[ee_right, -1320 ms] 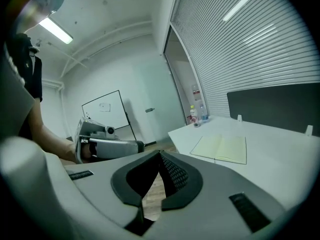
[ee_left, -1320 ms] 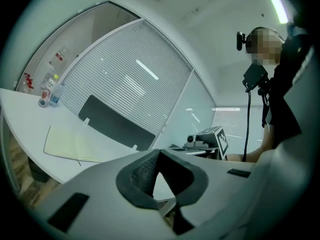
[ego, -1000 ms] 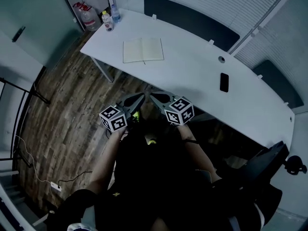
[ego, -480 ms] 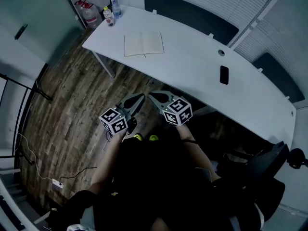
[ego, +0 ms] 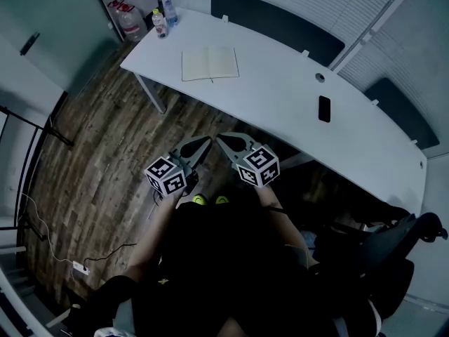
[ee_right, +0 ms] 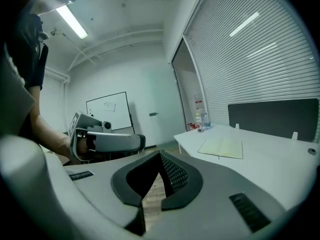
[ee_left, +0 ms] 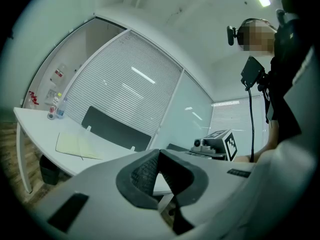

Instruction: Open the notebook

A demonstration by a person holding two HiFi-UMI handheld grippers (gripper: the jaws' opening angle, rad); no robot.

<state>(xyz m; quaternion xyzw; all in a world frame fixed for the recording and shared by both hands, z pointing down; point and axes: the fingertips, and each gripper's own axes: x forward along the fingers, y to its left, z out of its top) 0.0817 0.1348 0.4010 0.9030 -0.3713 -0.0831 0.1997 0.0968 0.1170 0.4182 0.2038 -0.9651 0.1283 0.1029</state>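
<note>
- The notebook (ego: 210, 64) lies on the white desk (ego: 280, 97), near the desk's left end and close to its front edge. It is spread flat with both pages showing, so the opening looks to me already done
- It lies straight ahead of both claws and well apart from them, with the desk's front edge and a strip of floor in between
- The open spread's long side runs roughly along the desk's front edge, and the fold between the pages points away from the person
- The left claw (ego: 203, 143) has its jaws together on nothing. The right claw (ego: 223, 140) is likewise closed and empty
- The two tips sit just beside each other, angled inward. The notebook therefore shows to the left of the jaws in the left gripper view and to the right of them in the right gripper view
- Neither hand is clearly nearer (the left perhaps by a little), so any further move would first need a reach forward over the desk edge
- The desk is long and curved, with dark panels (ego: 277, 23) along its far side. A phone (ego: 324, 109) lies well right of the notebook, and bottles (ego: 161, 21) stand at the far left corner
- The floor is wood plank (ego: 91, 167), slatted blinds run behind the desk, and a dark chair (ego: 393, 237) stands at the lower right
</note>
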